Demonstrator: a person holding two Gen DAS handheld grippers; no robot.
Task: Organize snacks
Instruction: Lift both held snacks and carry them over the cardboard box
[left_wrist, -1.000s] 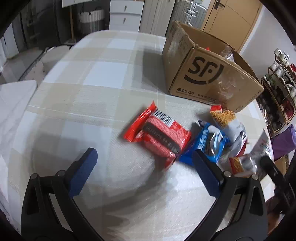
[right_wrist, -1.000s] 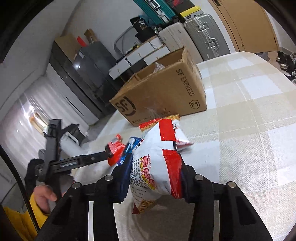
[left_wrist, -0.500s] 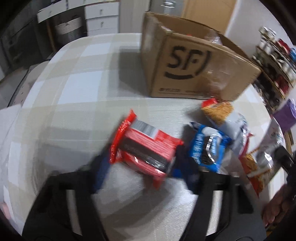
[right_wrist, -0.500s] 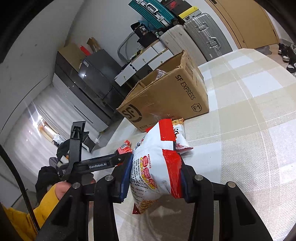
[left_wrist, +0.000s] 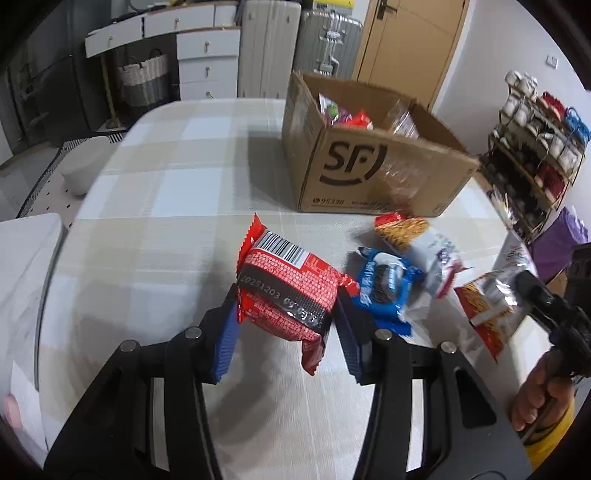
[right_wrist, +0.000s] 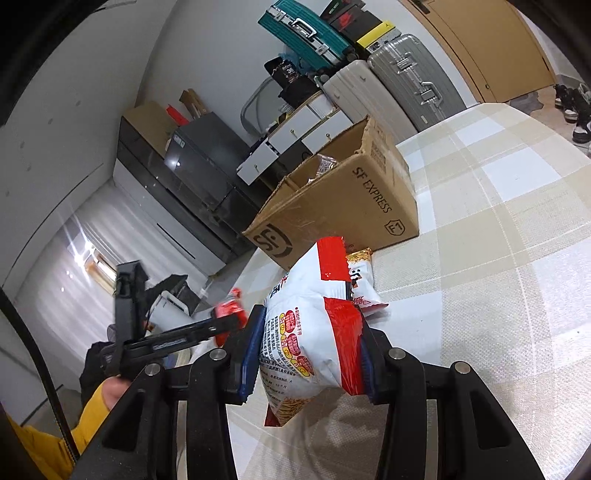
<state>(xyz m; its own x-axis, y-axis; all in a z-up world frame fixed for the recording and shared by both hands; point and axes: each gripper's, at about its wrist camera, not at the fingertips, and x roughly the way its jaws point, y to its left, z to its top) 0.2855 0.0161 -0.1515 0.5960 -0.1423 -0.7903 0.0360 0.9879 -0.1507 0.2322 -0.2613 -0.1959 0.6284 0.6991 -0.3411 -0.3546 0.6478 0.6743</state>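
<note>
On the left of the checked table (left_wrist: 155, 229), the left hand-held gripper (left_wrist: 286, 314) is clamped on a red snack packet (left_wrist: 286, 291), lifted clear. Beside it lie a blue packet (left_wrist: 382, 291) and a white-and-orange bag (left_wrist: 421, 240), before the open cardboard box (left_wrist: 369, 173). Rightmost, the right hand-held gripper (right_wrist: 308, 354) pinches a white-and-red snack bag (right_wrist: 310, 332).

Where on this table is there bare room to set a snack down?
Bare cloth runs left of the box out to the table edge, and left of the red pack in the left gripper. In the right wrist view, cloth right of the box is bare too. It is crowded in front of the box, around the blue pack and white bag.
</note>
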